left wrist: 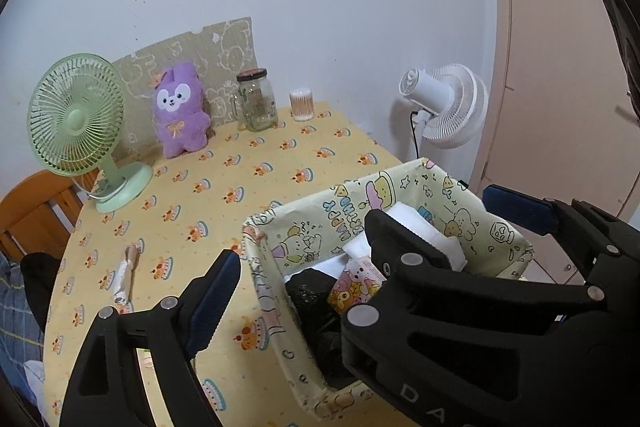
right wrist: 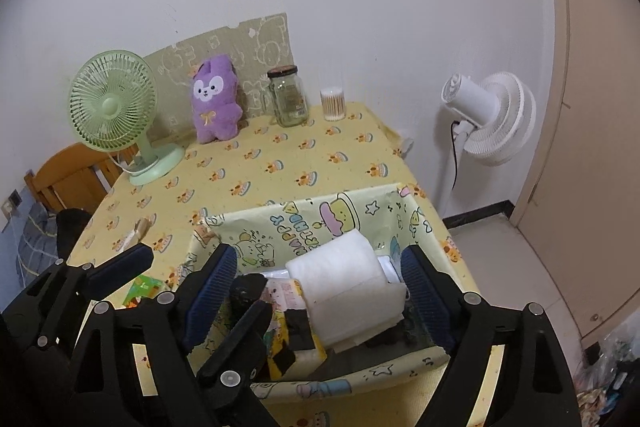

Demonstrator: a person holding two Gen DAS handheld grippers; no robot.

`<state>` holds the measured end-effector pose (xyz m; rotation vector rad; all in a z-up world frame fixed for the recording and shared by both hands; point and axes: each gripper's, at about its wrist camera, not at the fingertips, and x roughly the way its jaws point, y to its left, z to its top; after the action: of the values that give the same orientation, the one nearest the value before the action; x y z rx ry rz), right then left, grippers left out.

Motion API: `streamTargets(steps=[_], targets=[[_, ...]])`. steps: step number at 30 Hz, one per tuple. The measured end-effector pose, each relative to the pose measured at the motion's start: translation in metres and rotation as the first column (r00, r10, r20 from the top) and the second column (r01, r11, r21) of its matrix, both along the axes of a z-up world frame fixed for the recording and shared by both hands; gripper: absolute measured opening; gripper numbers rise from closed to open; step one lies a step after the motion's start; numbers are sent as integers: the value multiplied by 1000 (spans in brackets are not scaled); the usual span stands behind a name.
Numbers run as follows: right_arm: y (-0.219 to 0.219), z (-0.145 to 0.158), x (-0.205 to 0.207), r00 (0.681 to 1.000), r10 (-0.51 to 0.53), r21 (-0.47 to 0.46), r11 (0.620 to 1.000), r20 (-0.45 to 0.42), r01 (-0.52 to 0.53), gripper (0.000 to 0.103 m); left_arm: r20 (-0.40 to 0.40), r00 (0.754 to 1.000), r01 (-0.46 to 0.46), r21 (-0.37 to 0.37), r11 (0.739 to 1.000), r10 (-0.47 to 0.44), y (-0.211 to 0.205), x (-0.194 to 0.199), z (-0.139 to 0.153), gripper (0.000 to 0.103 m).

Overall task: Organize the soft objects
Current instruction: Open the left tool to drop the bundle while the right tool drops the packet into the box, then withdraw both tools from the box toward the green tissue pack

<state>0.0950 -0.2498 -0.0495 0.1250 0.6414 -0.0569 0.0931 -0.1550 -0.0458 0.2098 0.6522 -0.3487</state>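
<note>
Soft things fill the cartoon-printed storage box that sits at the near right corner of the tabletop, which is covered in a yellow cloth with small cake prints. On top lies a white roll of soft paper, tilted and resting on a folded white sheet. Beside it are a pink-printed tissue pack and a black bundle lower in the box.

The right gripper hangs over the box with its jaws spread wide on either side of the roll; the blue pads stand clear of it and hold nothing. The left gripper is also spread wide and empty, one finger over the cloth just outside the box's left wall, the other past its right rim. In the left wrist view the black frame of the right gripper crosses over the box.

Along the far edge stand a green desk fan at the left corner, a purple plush toy leaning on a patterned board, a glass jar and a tub of cotton swabs. A small wrapped item lies near the left edge. A white floor fan stands off the table to the right, and a wooden chair at the left.
</note>
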Motion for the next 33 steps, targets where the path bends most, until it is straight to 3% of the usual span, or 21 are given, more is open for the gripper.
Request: streamTargets(steps=[33], targets=[[88,40,-32,994,13,-64,998,111,-6,103,100,990,-91,-84,992,100,92,-28,31,97]])
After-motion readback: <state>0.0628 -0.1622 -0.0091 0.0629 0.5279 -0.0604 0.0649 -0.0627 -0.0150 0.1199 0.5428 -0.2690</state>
